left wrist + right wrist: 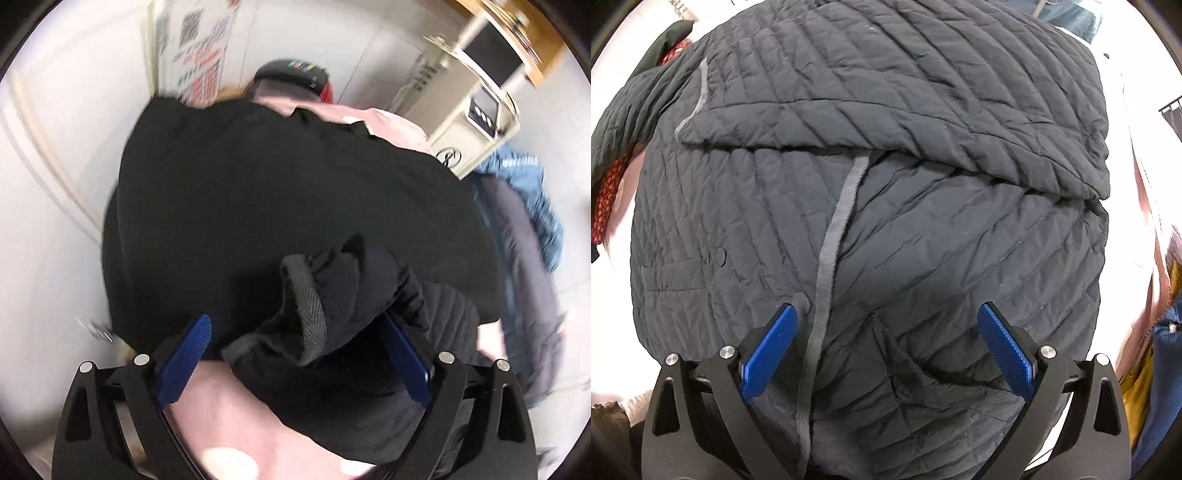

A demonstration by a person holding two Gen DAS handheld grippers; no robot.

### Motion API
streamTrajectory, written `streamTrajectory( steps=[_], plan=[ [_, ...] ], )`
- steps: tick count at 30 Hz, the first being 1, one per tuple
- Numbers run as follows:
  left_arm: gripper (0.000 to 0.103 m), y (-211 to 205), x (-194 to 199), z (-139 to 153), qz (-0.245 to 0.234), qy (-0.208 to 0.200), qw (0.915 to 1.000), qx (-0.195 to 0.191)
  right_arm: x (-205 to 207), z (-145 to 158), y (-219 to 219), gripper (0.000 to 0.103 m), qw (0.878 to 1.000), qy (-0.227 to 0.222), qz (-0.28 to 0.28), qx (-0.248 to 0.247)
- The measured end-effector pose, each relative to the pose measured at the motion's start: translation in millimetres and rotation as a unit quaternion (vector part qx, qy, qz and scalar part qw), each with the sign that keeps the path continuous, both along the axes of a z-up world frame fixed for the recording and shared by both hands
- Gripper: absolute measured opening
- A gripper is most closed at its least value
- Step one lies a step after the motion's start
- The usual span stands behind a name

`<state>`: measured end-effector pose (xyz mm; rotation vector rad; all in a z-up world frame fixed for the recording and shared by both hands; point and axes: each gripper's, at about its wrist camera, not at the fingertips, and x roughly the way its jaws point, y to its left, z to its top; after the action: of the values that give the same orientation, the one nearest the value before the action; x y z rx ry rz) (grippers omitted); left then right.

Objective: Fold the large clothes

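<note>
Quilted dark coat is lying spread out under the right tool, filling almost the whole right wrist view. Its top part is folded down over the lower part, and a grey trim strip is running down the middle toward the near edge. The right tool is pointing down at the coat with its blue pads standing wide apart, and nothing is being squeezed between them. A red patterned cloth is peeking out at the far left side of the coat. In the left wrist view the picture is blurry. The left tool is also standing wide open. A bunched coat sleeve with a ribbed cuff is sitting between its pads, and it is lying against the right pad, but the pads are not pinching it. Pink bedding is showing under the coat on the near side. A cream machine is standing at the far right, and a blue garment is lying just beside it.
</note>
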<state>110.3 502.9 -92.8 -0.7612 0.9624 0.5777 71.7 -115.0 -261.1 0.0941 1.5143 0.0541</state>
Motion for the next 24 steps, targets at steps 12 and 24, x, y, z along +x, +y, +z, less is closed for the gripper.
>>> streamTrajectory(
  steps=[12, 24],
  plan=[
    [0.019, -65.4, 18.5, 57.2, -0.128, -0.108, 0.9842, -0.057, -4.8, 4.9, -3.1, 0.097, 1.0, -0.004, -0.015, 0.008],
    [0.009, -323.7, 96.5, 138.6, -0.409, -0.175, 0.8941, -0.054, -4.5, 24.1, -11.3, 0.097, 0.999, -0.019, -0.027, 0.019]
  ],
)
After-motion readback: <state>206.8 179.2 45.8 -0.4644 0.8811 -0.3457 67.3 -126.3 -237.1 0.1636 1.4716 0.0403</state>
